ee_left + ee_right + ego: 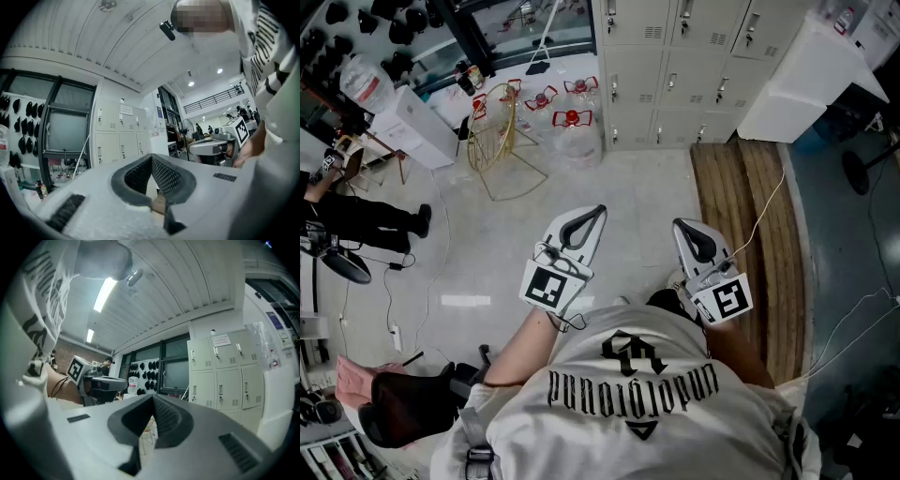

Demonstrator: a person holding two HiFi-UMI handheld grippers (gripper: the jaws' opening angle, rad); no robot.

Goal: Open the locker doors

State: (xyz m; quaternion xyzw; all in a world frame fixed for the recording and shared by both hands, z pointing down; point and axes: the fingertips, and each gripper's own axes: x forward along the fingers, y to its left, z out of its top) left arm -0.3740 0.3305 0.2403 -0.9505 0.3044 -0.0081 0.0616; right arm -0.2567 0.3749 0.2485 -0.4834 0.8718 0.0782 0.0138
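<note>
Left tongs (596, 214): pressed together with nothing between them, held level in front of the chest.
Right tongs (682, 228): also pressed together and empty, just beside the left pair.
Floor (628, 178): a bare stretch between the person and the wall, with wooden planks (750, 216) to the right.
Lockers (675, 66): against the far wall, well apart from both tongs; every visible door is shut.
Handles (613, 89): small vertical pulls at each door's edge.
Step in hand: probably the approach. Walk close, spread one pair before reaching, pinch a pull squarely, then swing along the hinge's arc.
</note>
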